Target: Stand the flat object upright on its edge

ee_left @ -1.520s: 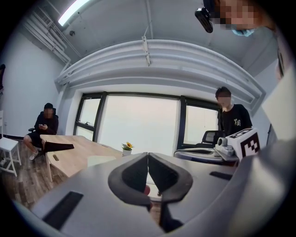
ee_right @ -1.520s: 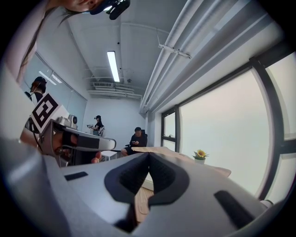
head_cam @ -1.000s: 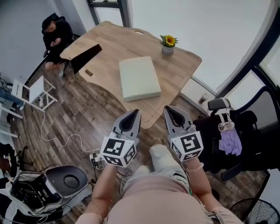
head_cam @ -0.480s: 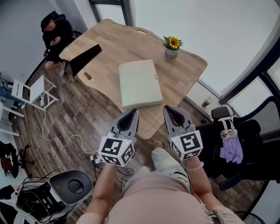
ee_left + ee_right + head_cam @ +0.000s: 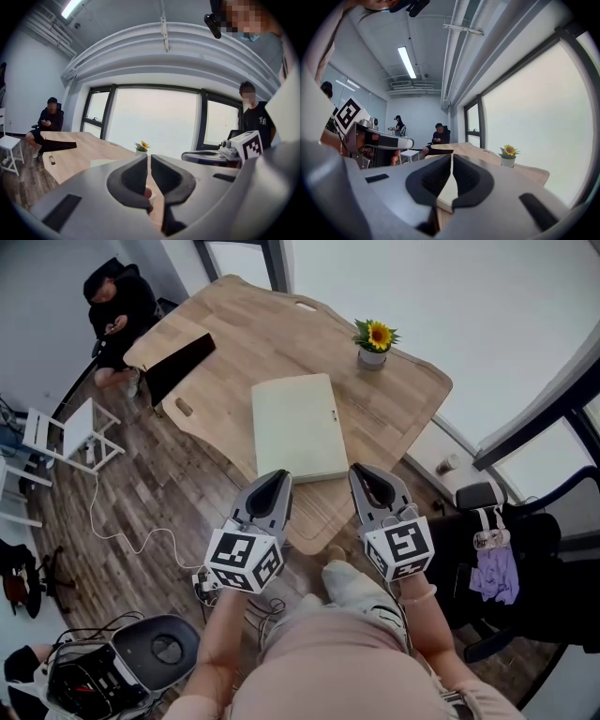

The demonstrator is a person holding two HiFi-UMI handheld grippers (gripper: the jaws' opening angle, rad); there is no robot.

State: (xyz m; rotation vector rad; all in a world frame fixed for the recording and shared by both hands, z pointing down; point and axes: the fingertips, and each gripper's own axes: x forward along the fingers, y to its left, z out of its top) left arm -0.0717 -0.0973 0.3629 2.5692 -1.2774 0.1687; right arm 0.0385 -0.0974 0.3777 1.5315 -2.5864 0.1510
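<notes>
Counter of pale wood carries the cream flat object, lying flat on its broad face near the middle, and beyond it, by the window side, a small pot holding a sunflower. Both forearms reach forward side by side, roughly level, towards the counter's near edge. The left claw and right claw each have their jaws pressed together on nothing, tips near the flat object's near edge.

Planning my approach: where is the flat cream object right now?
Head view: the flat cream object lies flat on the wooden table, just beyond the left gripper and right gripper, with the sunflower pot behind it to the right.
</notes>
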